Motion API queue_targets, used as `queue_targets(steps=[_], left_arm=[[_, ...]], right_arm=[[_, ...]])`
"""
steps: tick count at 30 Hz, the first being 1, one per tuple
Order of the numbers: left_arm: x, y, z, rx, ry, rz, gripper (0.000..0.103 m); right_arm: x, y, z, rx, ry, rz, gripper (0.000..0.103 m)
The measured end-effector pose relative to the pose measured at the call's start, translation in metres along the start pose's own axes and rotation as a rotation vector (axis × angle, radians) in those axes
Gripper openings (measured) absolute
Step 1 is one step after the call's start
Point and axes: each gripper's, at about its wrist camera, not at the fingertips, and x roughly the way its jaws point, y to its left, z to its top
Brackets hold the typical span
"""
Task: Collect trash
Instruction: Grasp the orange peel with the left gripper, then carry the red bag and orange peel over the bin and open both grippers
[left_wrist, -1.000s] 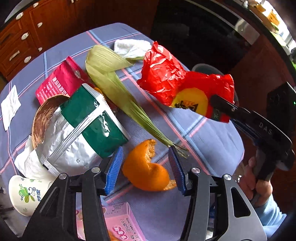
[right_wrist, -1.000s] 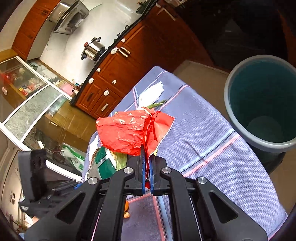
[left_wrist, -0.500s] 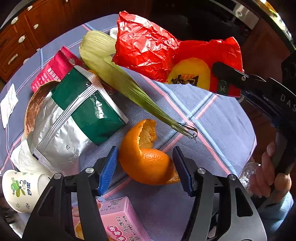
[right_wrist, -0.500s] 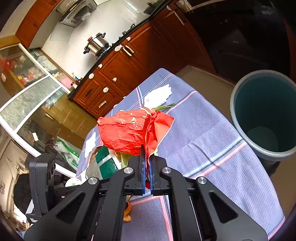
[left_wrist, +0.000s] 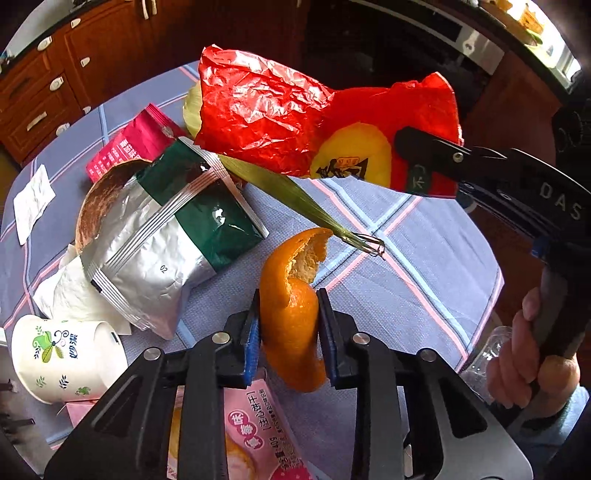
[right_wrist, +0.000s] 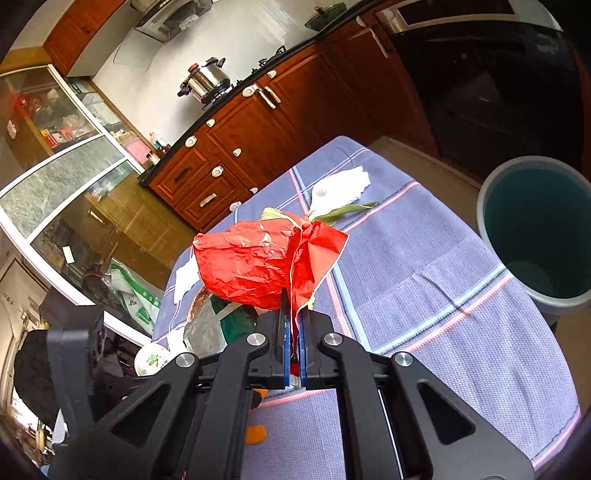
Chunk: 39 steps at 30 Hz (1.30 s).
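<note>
Blue checked tablecloth (right_wrist: 424, 266), brown wooden cabinets (right_wrist: 258, 122), grey bin (right_wrist: 535, 229).

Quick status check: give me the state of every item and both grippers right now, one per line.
left gripper: closing, pads pressing the orange peel
orange peel: squeezed upright between the pads
right gripper: shut on the red wrapper
red wrapper: crumpled, lifted above the table
bin: open, nearly empty
foil bag: lying flat
paper cup: tipped on its side
corn husk: lying on the tablecloth
</note>
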Motion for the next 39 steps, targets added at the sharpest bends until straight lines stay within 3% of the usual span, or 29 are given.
queue_targets(steps=[14,21,28,31,39], left_arm=[[-0.037,0.016,-0.002,-0.040,-0.071,-0.036,0.028],[-0.030,0.004,0.019,-0.004,-0.068,-0.054,0.028],[-0.019,-0.024,0.043,0.053,-0.058,-0.094,0.028],[-0.013,-0.043,0.056,0.097,-0.049,-0.107,0.028],[0.018,-0.116,0.111,0.230,-0.022,-0.189,0.028]], right_arm=[[0.014,0.015,0.022,-0.004,0.016,0.042,0.003],[0.007,0.013,0.036,-0.020,0.049,-0.035,0.003],[-0.021,-0.007,0.052,0.022,0.000,-0.071,0.003],[-0.041,-0.026,0.060,0.050,-0.026,-0.113,0.003],[-0.105,-0.103,0.083,0.127,-0.077,-0.355,0.003]])
